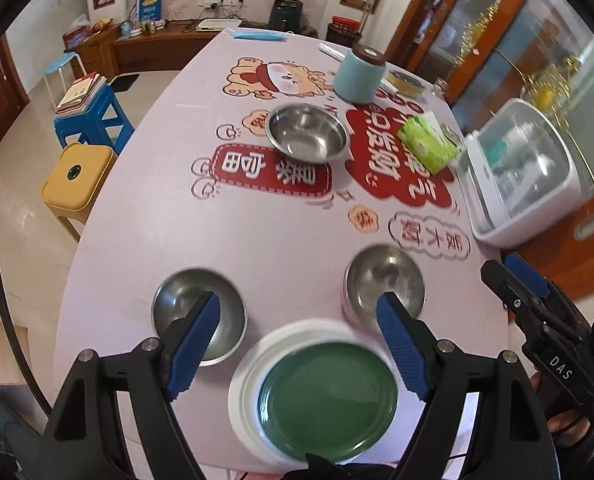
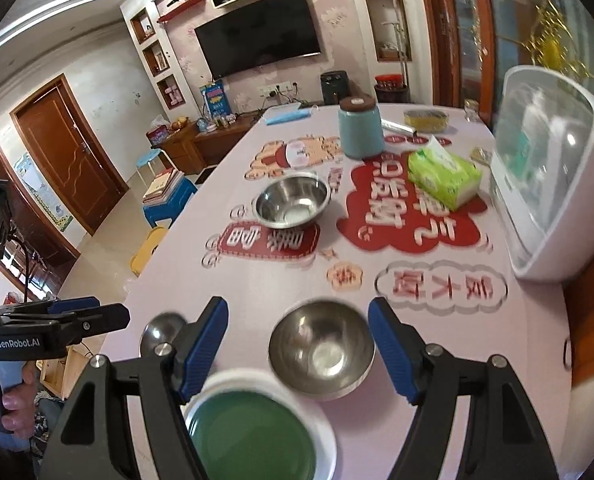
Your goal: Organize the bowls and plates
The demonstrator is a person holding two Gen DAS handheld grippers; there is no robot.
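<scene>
Presently, both grippers are seen held wide apart and empty above the near end of the table (image 1: pixel 281 236). Between the jaws of the left gripper (image 1: pixel 299 320), toward 6 o'clock, a green plate (image 1: pixel 327 398) is stacked flat on a white plate (image 1: pixel 245 384). A small steel bowl (image 1: pixel 199 312) lies at 9 o'clock of the stack, a second small bowl (image 1: pixel 383 284) at 1 o'clock, and a larger steel bowl (image 1: pixel 307 132) stands well apart at 12 o'clock. In the right wrist view, the right gripper (image 2: pixel 299 326) is framed around the second small bowl. All dishes are round, rims upward, so no long axis is presented. A smooth, curved steel wall is judged likely to slip from the pads if pinched off-centre, and neighbouring dishes could be knocked by the wide jaws.
</scene>
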